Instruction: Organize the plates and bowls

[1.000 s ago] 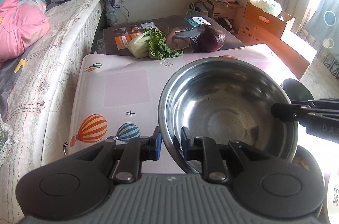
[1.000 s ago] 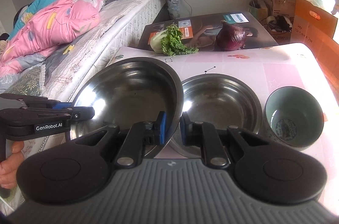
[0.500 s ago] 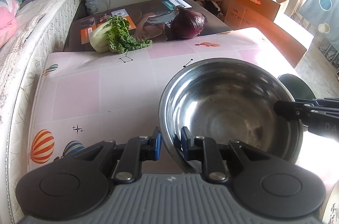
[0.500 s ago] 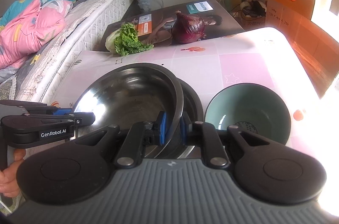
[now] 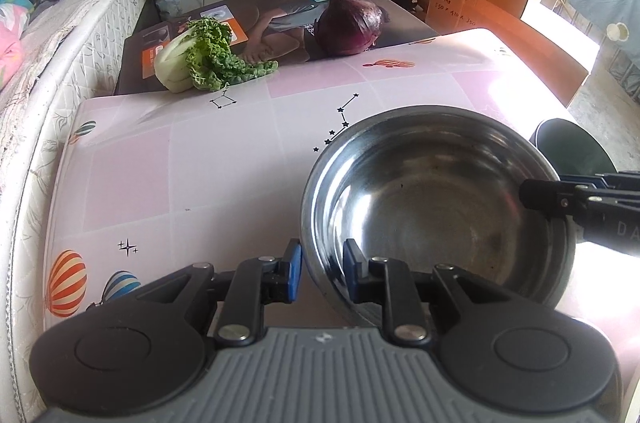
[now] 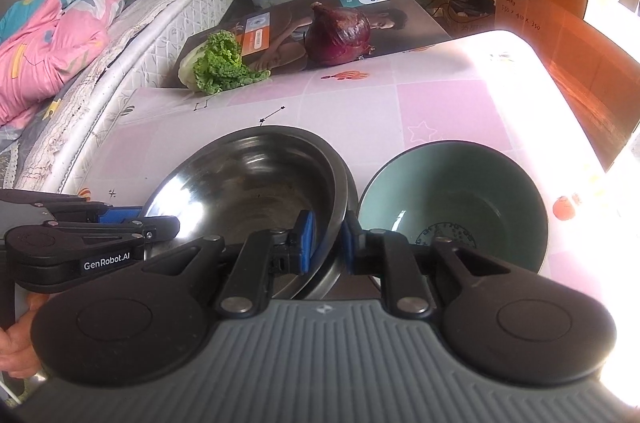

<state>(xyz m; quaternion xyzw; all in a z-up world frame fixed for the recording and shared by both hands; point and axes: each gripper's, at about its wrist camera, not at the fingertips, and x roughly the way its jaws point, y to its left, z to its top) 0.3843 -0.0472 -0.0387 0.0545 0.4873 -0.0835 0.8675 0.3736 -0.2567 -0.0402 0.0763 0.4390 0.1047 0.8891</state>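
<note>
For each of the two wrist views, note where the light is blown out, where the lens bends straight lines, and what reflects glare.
Left wrist view: daylight whites out the upper right window corner; the mattress edge bows with fisheye distortion; the steel bowl carries bright streaks.
Right wrist view: the table's right side is washed to white; the green bowl stays evenly lit; the mattress curves again.

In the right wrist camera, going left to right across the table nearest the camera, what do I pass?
Left claw → stacked steel bowls, rim between the right claw pads → green ceramic bowl → small orange print on the tablecloth.
</note>
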